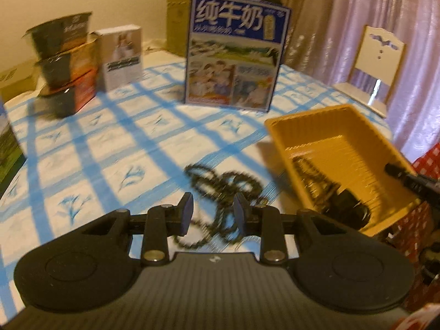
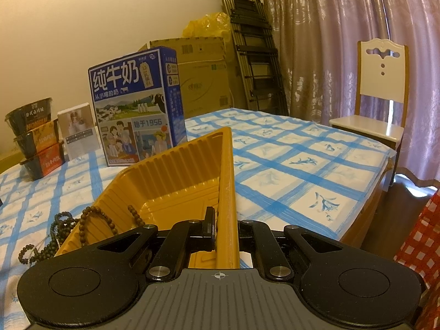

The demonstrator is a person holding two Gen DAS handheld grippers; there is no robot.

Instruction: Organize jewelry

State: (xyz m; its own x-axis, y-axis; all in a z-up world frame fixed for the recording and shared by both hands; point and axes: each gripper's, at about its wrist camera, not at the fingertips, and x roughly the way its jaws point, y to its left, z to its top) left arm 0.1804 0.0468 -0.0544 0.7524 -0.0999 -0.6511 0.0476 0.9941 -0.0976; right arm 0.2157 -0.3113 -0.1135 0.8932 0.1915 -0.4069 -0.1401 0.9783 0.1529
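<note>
A yellow plastic tray (image 1: 341, 137) sits at the table's right edge; it also shows in the right wrist view (image 2: 176, 176). My right gripper (image 2: 224, 228) is shut on the tray's near right wall, and its finger shows in the left wrist view (image 1: 407, 178). A brown bead strand (image 2: 96, 220) hangs over the tray's left rim; dark beads (image 1: 316, 176) lie inside. A dark bead necklace (image 1: 220, 192) lies tangled on the tablecloth left of the tray, also in the right wrist view (image 2: 55, 231). My left gripper (image 1: 213, 211) is open, just above this necklace.
A blue milk carton box (image 1: 233, 55) stands at the table's middle back. Stacked noodle bowls (image 1: 66, 63) and a small white box (image 1: 121, 55) stand at the back left. A white chair (image 2: 376, 96) and a folded ladder (image 2: 253, 49) stand beyond the table.
</note>
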